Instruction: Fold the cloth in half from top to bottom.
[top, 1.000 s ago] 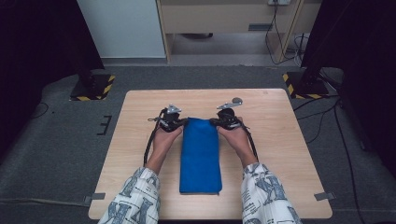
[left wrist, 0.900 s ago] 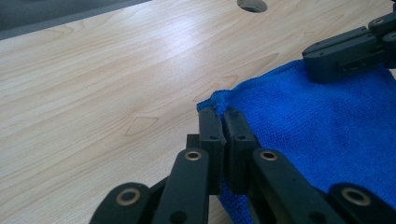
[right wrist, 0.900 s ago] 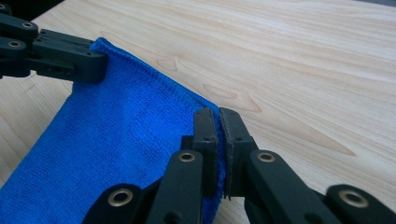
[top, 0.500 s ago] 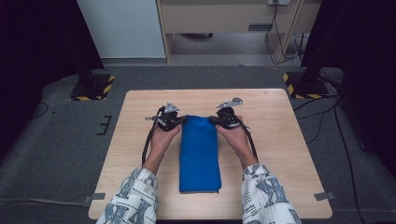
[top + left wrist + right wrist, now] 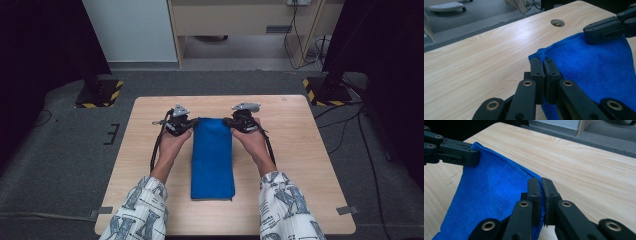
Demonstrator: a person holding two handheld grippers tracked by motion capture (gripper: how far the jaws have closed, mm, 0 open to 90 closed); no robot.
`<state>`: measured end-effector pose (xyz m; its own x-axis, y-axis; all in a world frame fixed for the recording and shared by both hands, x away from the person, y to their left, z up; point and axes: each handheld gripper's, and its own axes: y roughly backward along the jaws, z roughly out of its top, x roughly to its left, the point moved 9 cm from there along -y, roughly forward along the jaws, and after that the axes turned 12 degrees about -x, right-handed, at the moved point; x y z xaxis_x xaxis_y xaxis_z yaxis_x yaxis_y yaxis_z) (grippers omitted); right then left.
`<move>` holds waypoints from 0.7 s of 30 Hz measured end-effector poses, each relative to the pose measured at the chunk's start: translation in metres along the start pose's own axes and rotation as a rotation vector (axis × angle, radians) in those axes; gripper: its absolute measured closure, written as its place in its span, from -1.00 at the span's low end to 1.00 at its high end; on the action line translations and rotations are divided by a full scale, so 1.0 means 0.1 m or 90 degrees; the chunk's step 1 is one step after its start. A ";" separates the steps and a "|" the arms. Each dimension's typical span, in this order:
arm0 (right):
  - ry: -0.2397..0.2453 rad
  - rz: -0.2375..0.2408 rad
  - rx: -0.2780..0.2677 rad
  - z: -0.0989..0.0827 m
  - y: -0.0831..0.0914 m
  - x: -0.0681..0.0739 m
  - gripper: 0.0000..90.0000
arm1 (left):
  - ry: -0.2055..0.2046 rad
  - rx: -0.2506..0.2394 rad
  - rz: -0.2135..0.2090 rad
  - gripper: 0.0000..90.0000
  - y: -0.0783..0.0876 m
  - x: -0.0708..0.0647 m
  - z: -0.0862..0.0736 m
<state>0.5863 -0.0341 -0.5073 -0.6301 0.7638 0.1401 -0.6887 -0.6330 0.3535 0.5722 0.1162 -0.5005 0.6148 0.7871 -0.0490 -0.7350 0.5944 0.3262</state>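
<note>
Since the earlier frame both hands have come up a little, drawing the far end of the folded blue terry cloth (image 5: 212, 155) off the pale wooden table (image 5: 300, 150). The left gripper (image 5: 543, 65) is pinched tight on the far left corner and the right gripper (image 5: 540, 185) on the far right one. The cloth's long axis runs from the grippers toward the person (its near end lies flat); no writing can be read.
</note>
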 end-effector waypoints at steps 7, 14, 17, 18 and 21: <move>0.010 -0.004 -0.010 0.13 0.00 -0.03 0.93 | 0.006 -0.021 0.004 0.95 -0.01 0.05 0.09; 0.021 -0.003 -0.021 0.27 -0.07 -0.05 0.92 | -0.003 -0.031 0.014 0.95 0.00 0.12 0.19; 0.023 -0.003 -0.026 0.32 -0.09 -0.04 0.92 | -0.002 -0.034 0.014 0.95 0.01 0.14 0.21; 0.022 -0.002 -0.030 0.34 -0.09 -0.04 0.92 | -0.001 -0.036 0.014 0.95 0.02 0.15 0.22; 0.022 0.003 -0.033 0.34 -0.10 -0.01 0.92 | -0.009 -0.025 0.007 0.95 0.04 0.14 0.17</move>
<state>0.6058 -0.0239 -0.4792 -0.6448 0.7564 0.1101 -0.7028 -0.6433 0.3038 0.5832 0.1270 -0.4834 0.6104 0.7915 -0.0313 -0.7524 0.5916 0.2897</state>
